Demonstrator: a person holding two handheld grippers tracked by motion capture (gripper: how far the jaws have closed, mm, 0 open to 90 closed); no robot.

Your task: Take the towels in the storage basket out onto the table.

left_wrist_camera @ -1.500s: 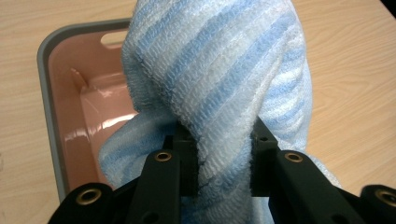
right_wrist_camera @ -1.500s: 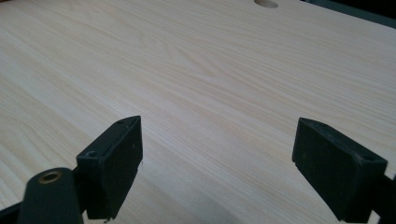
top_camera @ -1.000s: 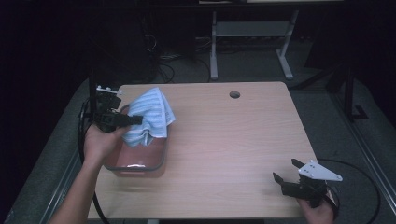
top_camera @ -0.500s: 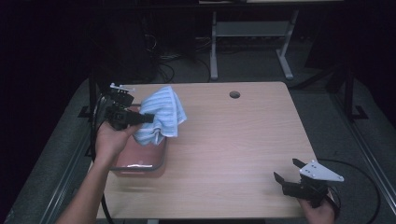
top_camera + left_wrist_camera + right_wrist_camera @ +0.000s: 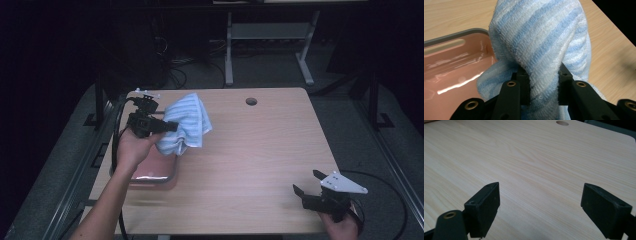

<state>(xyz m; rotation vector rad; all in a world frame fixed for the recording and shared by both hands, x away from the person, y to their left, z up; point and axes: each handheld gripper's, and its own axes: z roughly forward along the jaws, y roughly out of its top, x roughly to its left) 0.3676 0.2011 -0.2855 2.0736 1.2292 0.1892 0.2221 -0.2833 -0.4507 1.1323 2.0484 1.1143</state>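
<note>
The blue-and-white striped towel (image 5: 184, 126) hangs bunched in the air above the far edge of a pink tray (image 5: 152, 170) with a grey rim, at the left side of the wooden counter (image 5: 250, 165). The left tongs (image 5: 170, 126) are clenched on a twisted fold of it; in the left gripper view the cloth (image 5: 541, 50) is pinched between the two black jaws and swells out above them, with the glossy tray (image 5: 454, 65) lying below and to the left. The right tongs (image 5: 306, 184) rest well apart from the towel, near the counter's near right corner, released: in the right gripper view they (image 5: 540, 207) stand wide with bare wood between the jaws. A round hole (image 5: 251, 101) sits near the counter's far edge.
</note>
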